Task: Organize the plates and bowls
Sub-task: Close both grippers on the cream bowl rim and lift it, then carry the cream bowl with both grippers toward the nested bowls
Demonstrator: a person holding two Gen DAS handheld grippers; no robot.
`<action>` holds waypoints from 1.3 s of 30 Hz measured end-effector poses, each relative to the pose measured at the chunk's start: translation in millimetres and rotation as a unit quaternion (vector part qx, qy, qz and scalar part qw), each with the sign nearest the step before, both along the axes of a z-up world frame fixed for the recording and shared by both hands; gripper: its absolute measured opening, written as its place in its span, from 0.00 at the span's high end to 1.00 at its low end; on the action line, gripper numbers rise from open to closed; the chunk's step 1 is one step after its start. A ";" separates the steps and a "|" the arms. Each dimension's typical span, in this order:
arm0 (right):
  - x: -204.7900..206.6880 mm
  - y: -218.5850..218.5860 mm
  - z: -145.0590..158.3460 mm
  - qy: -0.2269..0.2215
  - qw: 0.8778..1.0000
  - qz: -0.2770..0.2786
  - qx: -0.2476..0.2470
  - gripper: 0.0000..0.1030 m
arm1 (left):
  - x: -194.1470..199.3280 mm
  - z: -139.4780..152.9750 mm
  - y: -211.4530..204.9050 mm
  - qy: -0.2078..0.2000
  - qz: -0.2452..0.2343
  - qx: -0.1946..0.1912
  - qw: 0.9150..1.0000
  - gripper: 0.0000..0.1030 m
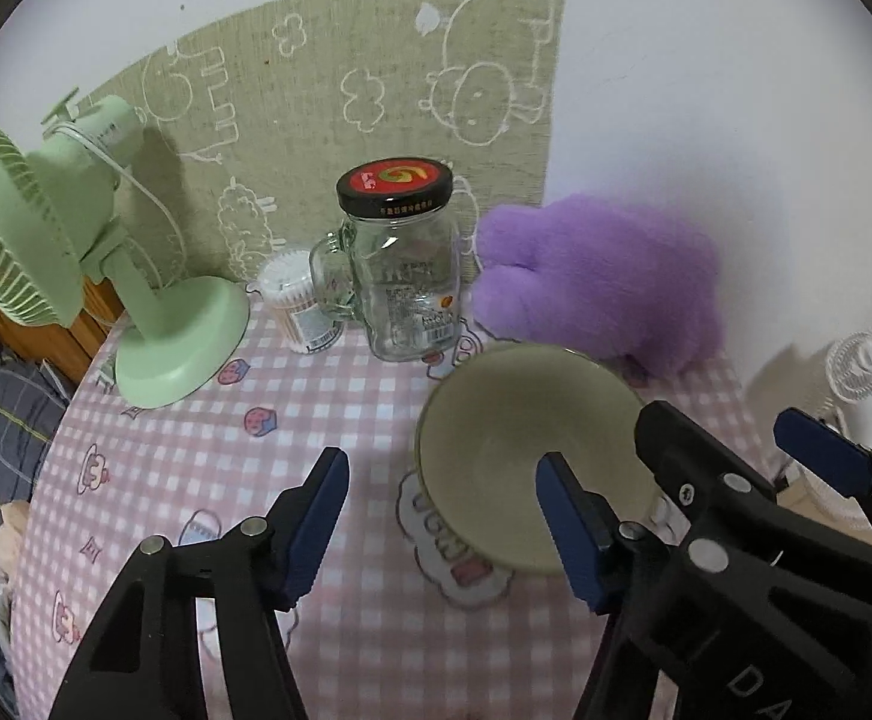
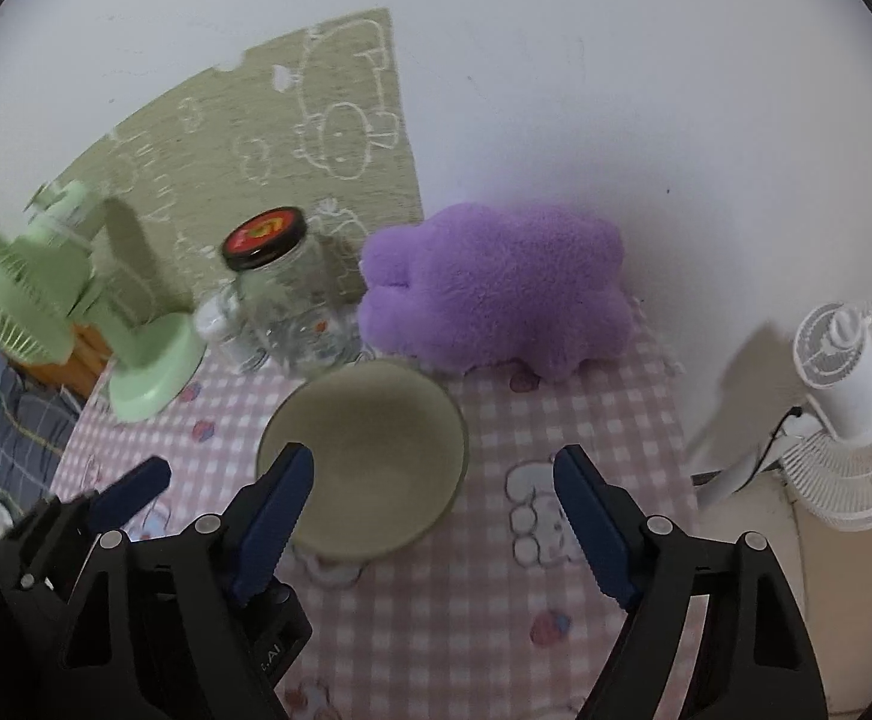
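A pale green bowl [image 1: 526, 450] stands upright and empty on the pink checked tablecloth [image 1: 340, 420]; it also shows in the right wrist view [image 2: 370, 450]. My left gripper [image 1: 442, 516] is open and empty, its right finger over the bowl's near rim, its left finger over bare cloth. My right gripper [image 2: 430, 516] is open and empty, its left finger in front of the bowl's near left rim. The right gripper also shows at the right of the left wrist view [image 1: 730, 462]. No plates are in view.
A lidded glass jar [image 1: 403, 276] and a cotton swab tub [image 1: 298, 300] stand behind the bowl. A green desk fan [image 1: 76, 252] is at the left, a purple plush [image 1: 604, 276] at the back right, a white fan [image 2: 856, 408] beyond the table's right edge.
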State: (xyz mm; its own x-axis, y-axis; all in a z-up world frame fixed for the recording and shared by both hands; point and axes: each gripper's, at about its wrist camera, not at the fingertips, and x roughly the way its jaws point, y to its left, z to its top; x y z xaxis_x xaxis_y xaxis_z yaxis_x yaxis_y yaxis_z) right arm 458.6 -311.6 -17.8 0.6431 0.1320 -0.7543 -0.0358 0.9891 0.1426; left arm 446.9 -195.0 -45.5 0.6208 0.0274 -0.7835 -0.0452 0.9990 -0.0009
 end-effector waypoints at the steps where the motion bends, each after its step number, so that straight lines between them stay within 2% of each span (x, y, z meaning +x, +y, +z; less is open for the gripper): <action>1: 6.3 0.6 -4.0 0.002 1.000 0.000 -0.003 0.18 | 7.3 -5.7 -0.7 0.004 0.002 0.004 1.000 0.37; 3: 18.2 1.2 -14.2 0.004 1.000 -0.002 -0.009 0.18 | 16.3 -14.8 -0.6 0.012 0.002 0.001 1.000 0.41; 7: 35.4 2.6 -30.3 0.010 1.000 0.004 -0.006 0.18 | 32.5 -32.3 1.9 0.026 0.011 -0.008 1.000 0.41; 11: 45.2 8.9 -42.5 0.014 1.000 0.013 -0.024 0.18 | 44.3 -50.3 3.4 0.048 0.017 -0.008 0.999 0.48; 16: 55.7 12.9 -55.3 0.026 0.999 0.024 -0.024 0.23 | 51.8 -60.7 7.1 0.057 0.027 -0.007 0.998 0.53; 17: 56.4 13.2 -56.4 0.027 0.999 0.025 -0.023 0.25 | 52.7 -61.9 7.5 0.058 0.028 -0.007 0.998 0.55; 19: 58.6 14.5 -59.3 0.030 0.999 0.027 -0.028 0.47 | 54.1 -64.7 7.5 0.064 0.030 -0.003 0.997 0.62; 22: 60.7 15.1 -63.8 0.040 0.998 0.025 -0.030 0.70 | 53.7 -65.5 6.1 0.068 0.026 -0.002 0.997 0.73; 25: 59.9 14.1 -63.2 0.036 0.999 0.021 -0.034 0.80 | 51.8 -63.3 -0.5 0.064 0.012 0.013 0.998 0.76; 29: 60.5 12.0 -63.9 0.040 0.999 0.018 -0.032 0.80 | 52.9 -62.4 0.3 0.067 0.014 0.019 0.997 0.81; 39: 46.3 8.9 -55.1 0.040 0.998 0.008 -0.039 0.80 | 39.7 -57.3 -1.7 0.076 0.007 0.007 0.997 0.81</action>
